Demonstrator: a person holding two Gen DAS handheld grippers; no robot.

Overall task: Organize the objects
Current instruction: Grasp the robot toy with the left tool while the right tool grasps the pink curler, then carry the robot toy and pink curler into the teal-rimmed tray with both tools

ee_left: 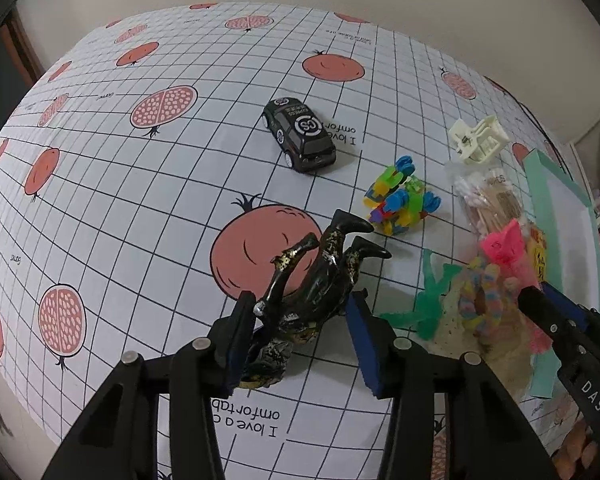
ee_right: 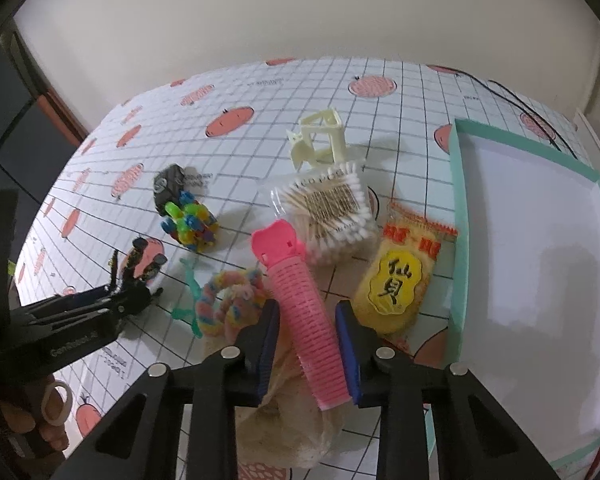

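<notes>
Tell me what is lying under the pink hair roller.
The pink hair roller lies across a beige knitted item on the tablecloth. The roller and right gripper cover part of it, so its shape is unclear.

The desk point(ee_left: 140, 200) wears a white cloth with a black grid and salmon pomegranates. The horse figurine point(ee_left: 320, 280) is black flecked with gold, the toy car point(ee_left: 300, 136) black, the hair roller point(ee_right: 304, 300) pink, the tray point(ee_right: 460, 200) mint-rimmed and white inside, the snack packet point(ee_right: 400, 280) yellow.
</notes>
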